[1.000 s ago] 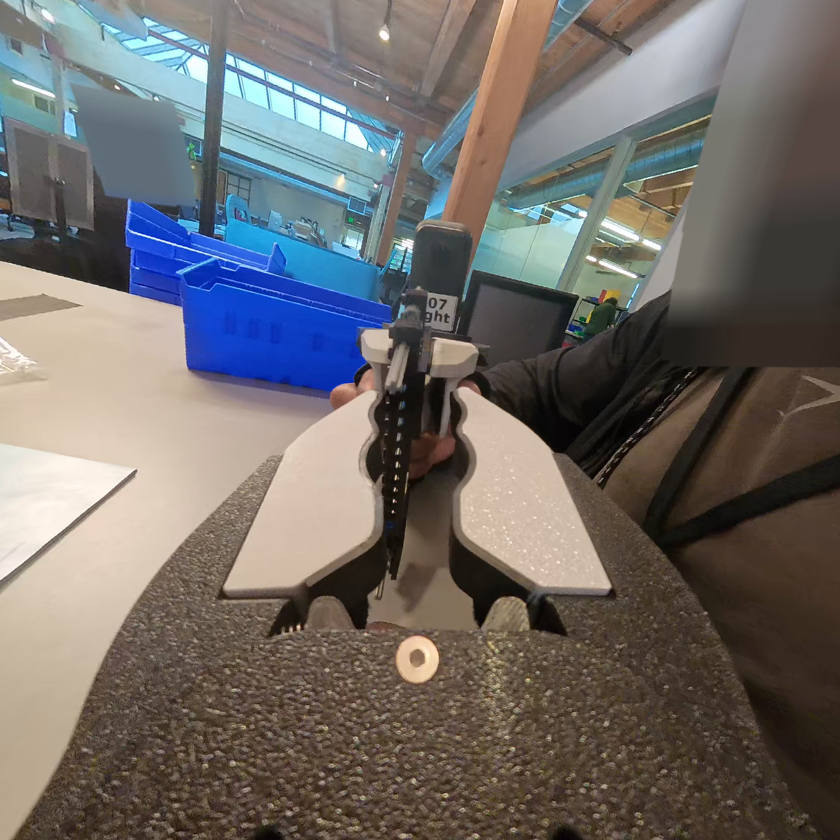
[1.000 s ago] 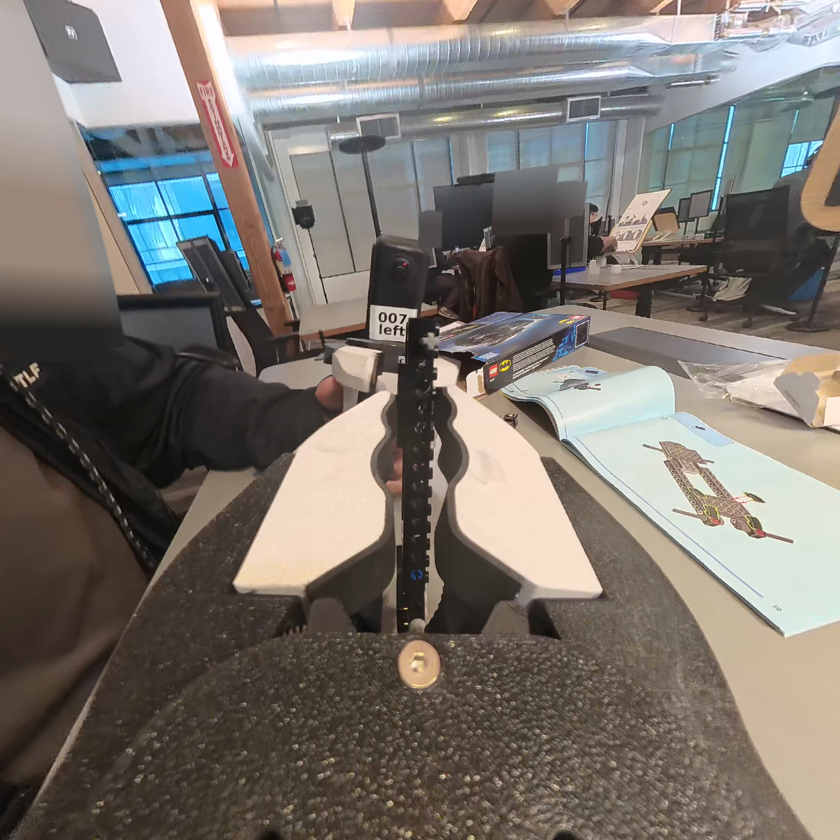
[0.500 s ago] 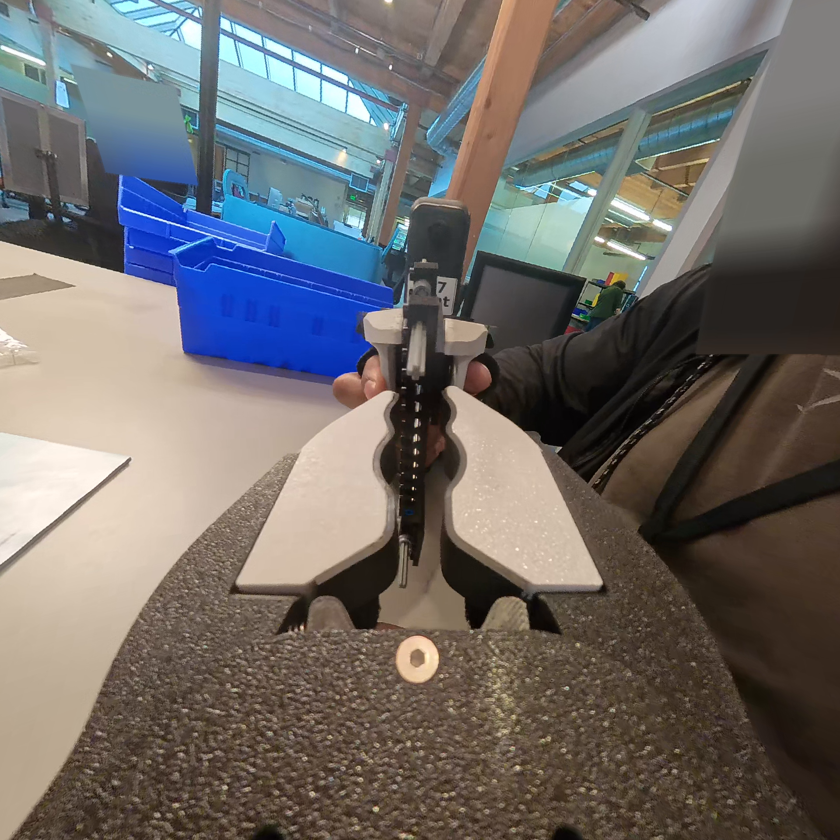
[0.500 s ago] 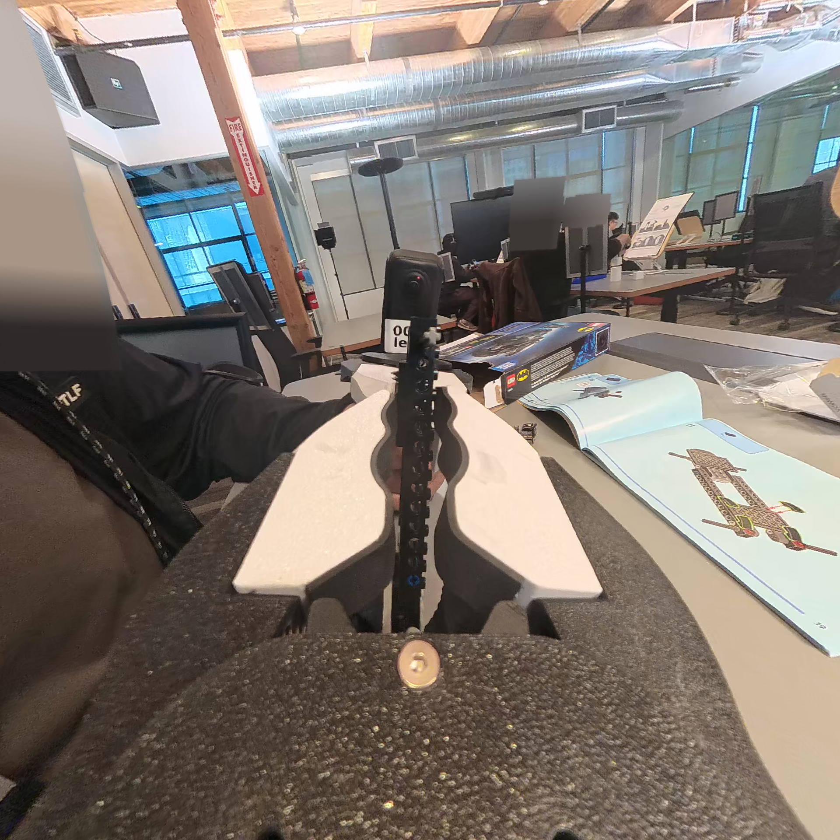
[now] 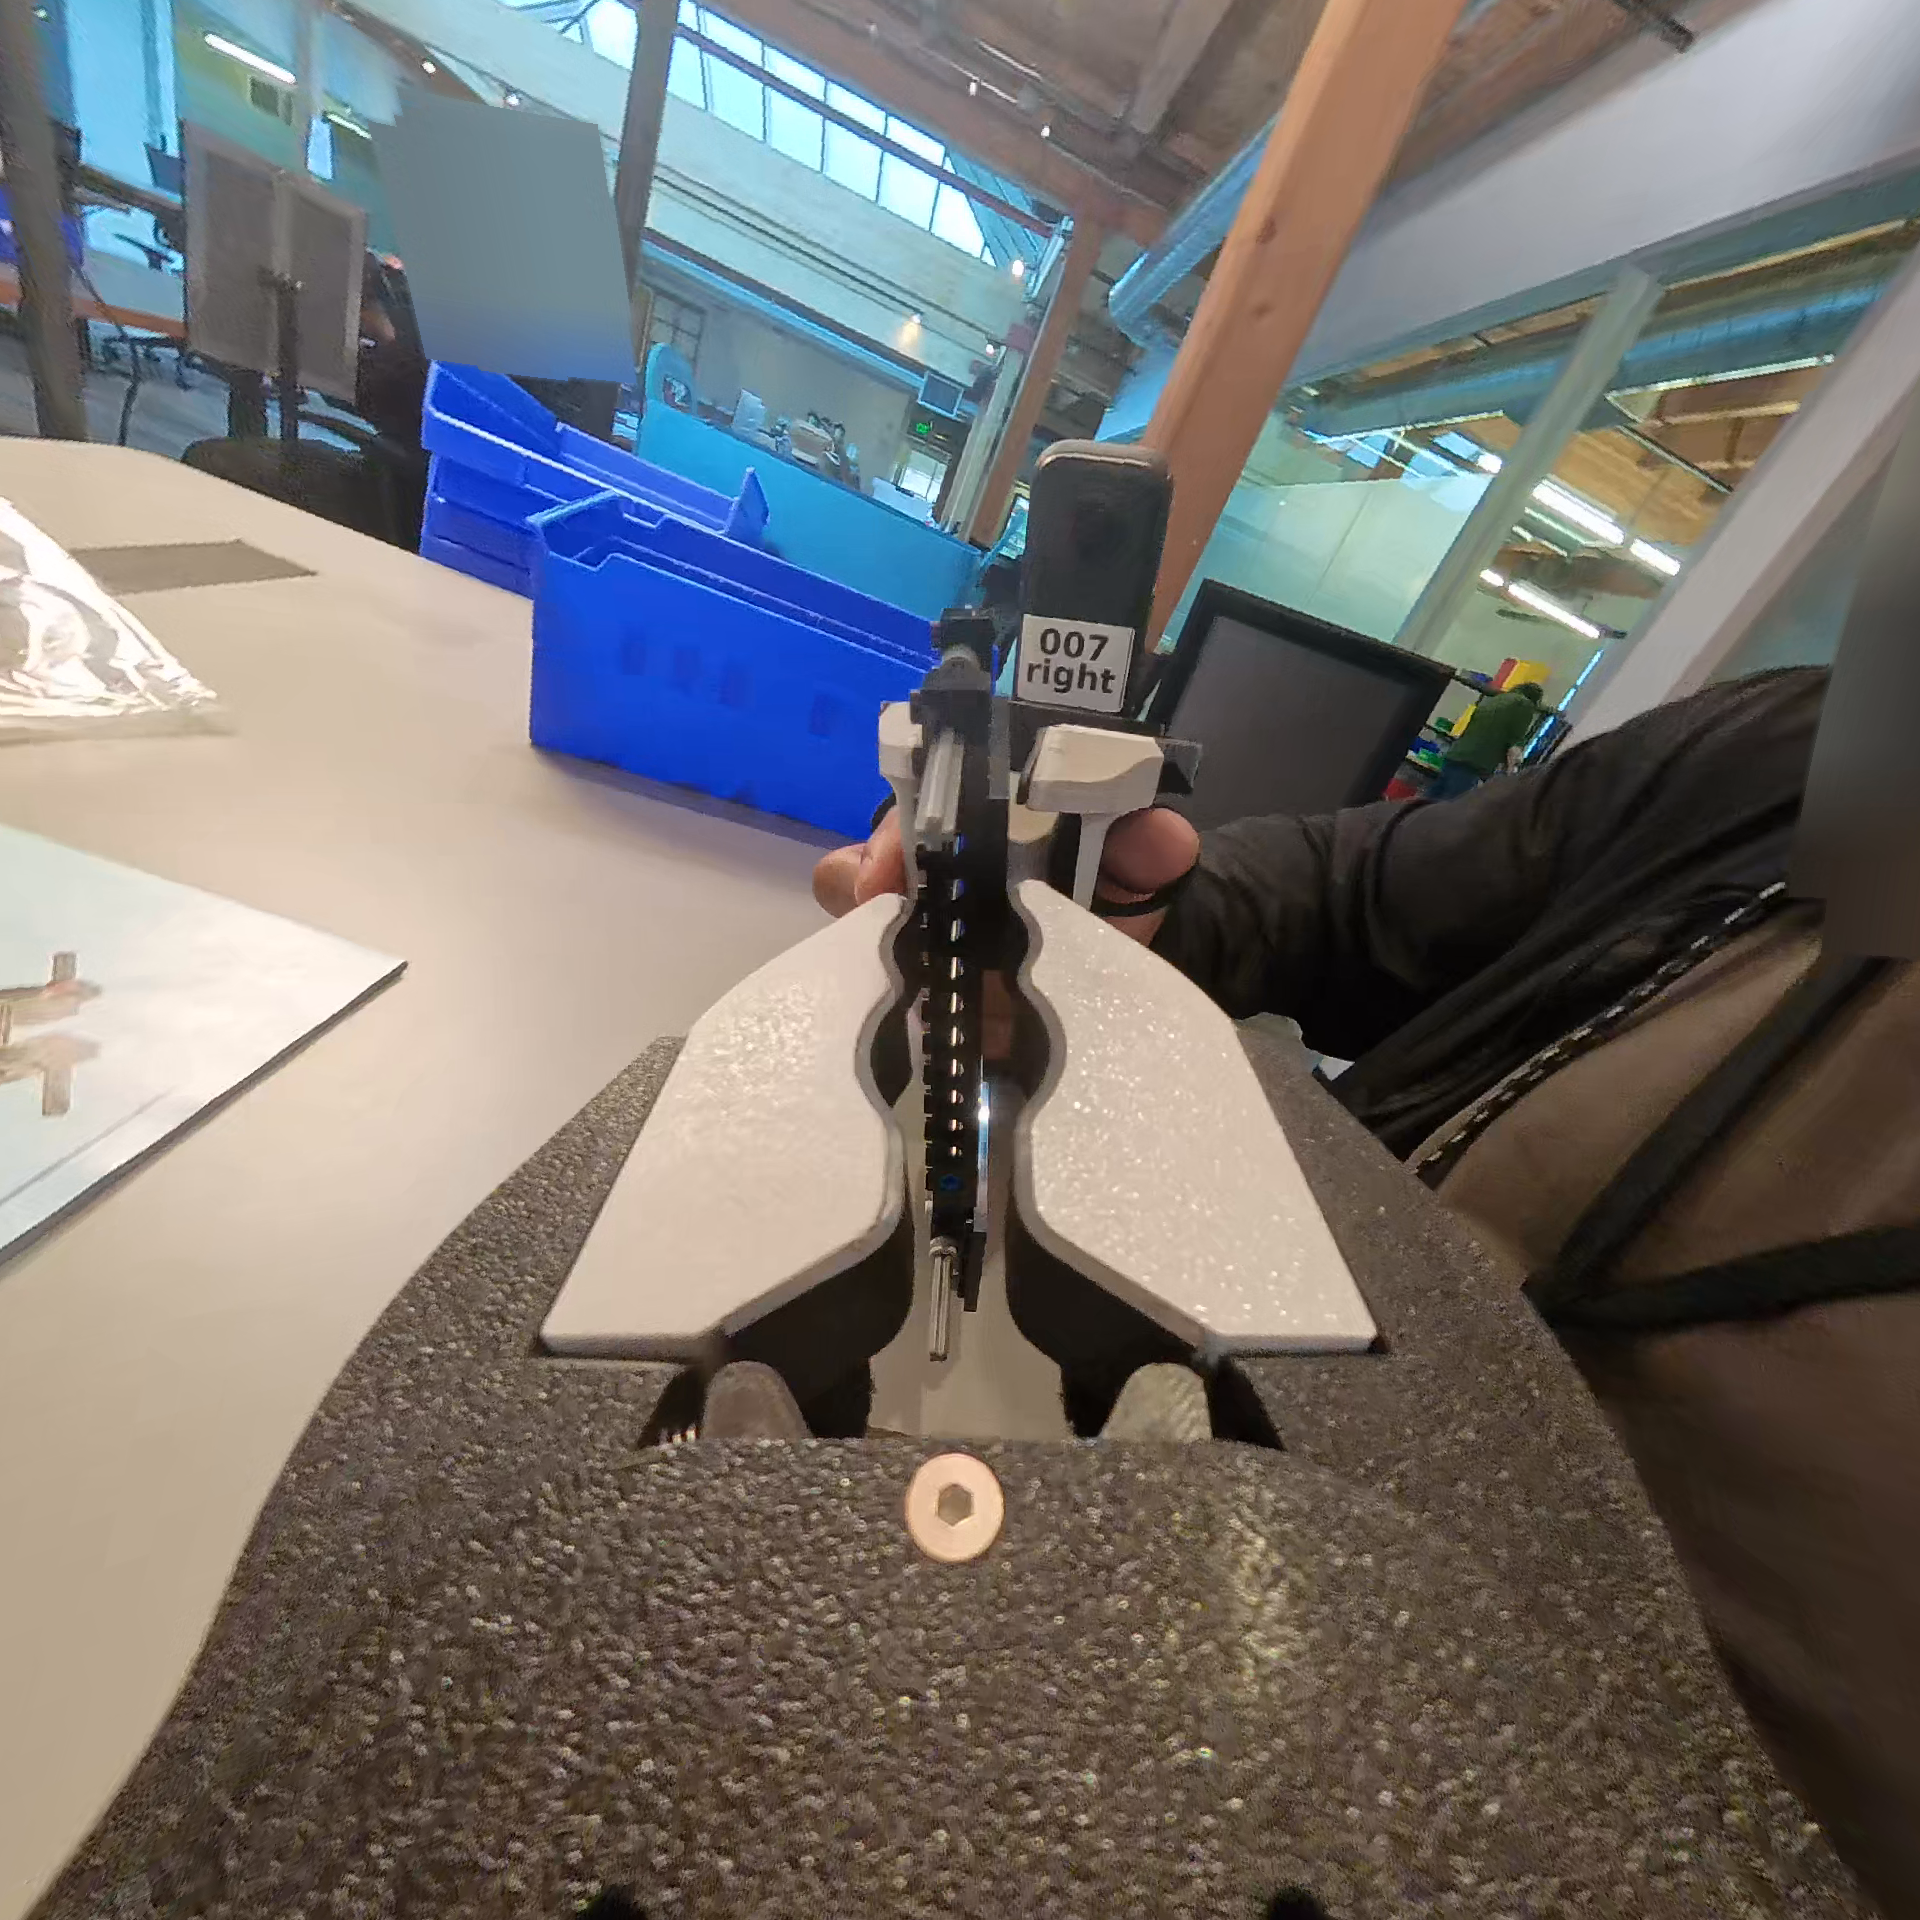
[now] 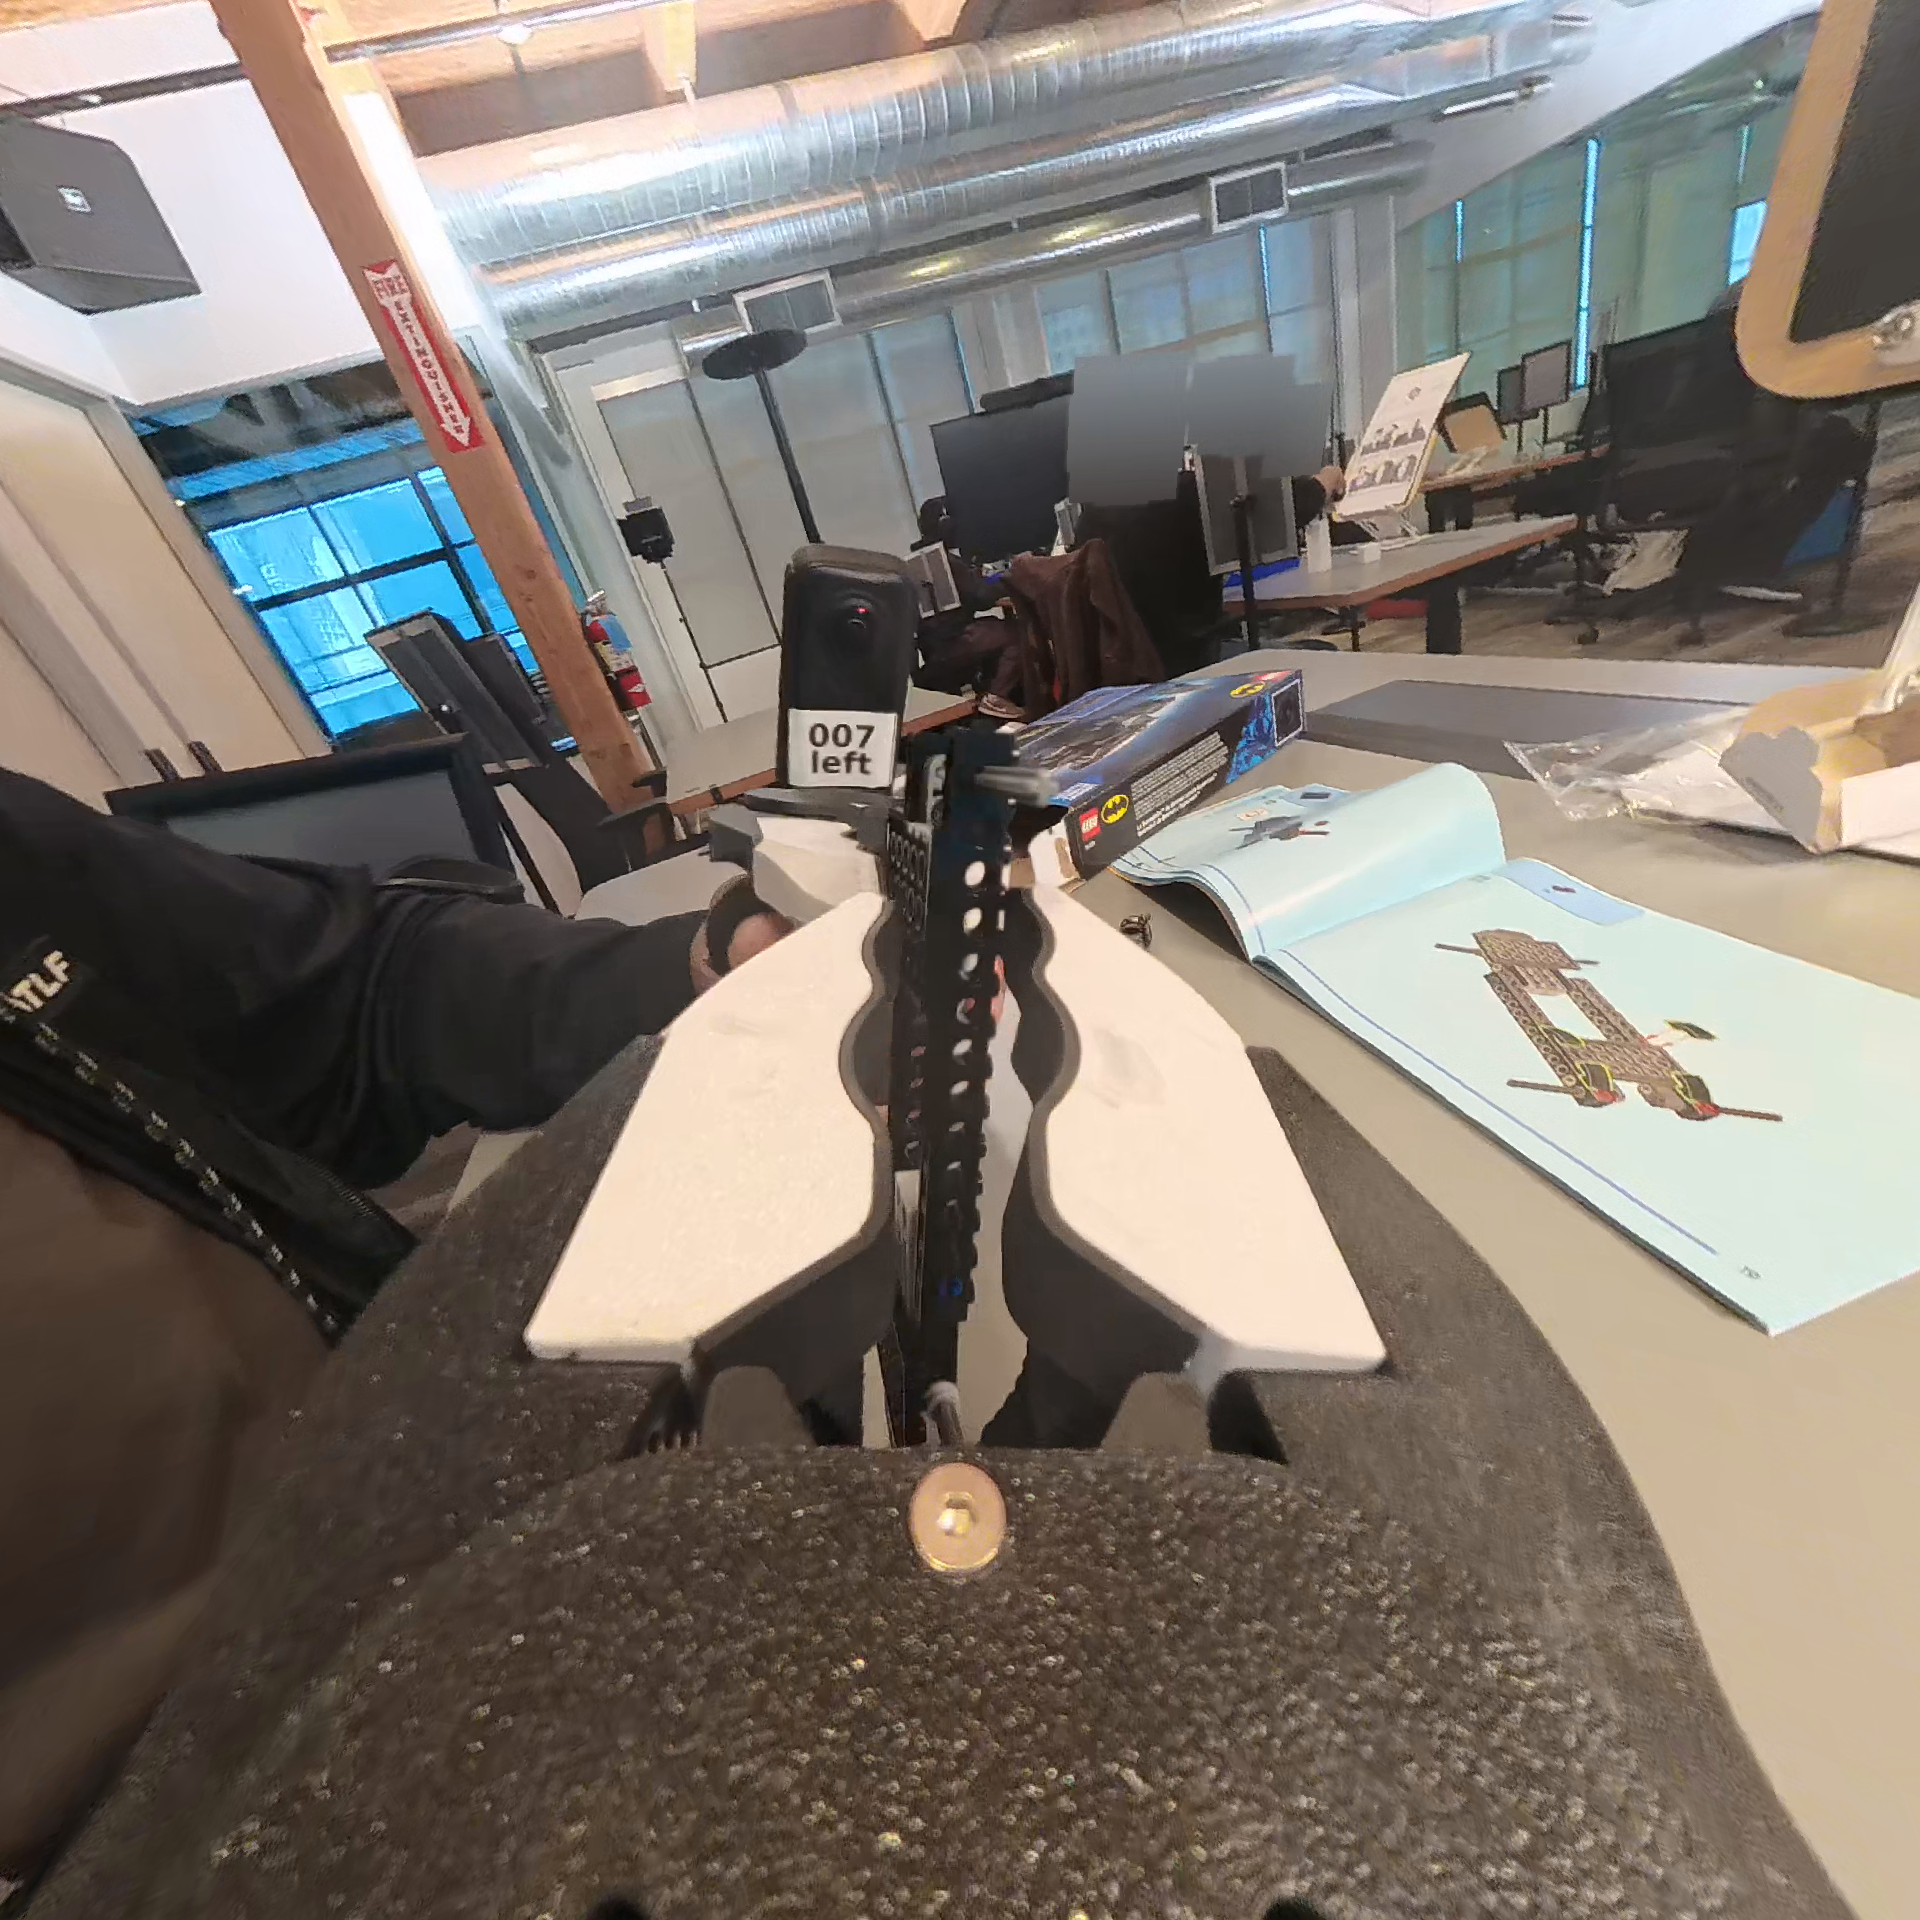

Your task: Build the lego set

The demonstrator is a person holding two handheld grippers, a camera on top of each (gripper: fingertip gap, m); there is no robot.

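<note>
a long black beam with holes [image 5: 951,1039] is hanging in the air above the grey surface [image 5: 416,831], between two tongs that are facing each other. the left tongs [image 5: 958,914] are pressing on it from both sides. the right tongs [image 6: 956,914] are standing a little open around its other end, with a gap at one pad. in my judgement the left squeeze should be even and the beam straight, so the small grey pin [image 5: 938,1304] is not catching. the left view is showing that gap and blue bins [image 5: 707,675]. the right view is showing an open booklet [image 6: 1455,987] and a dark box [image 6: 1164,748].
</note>
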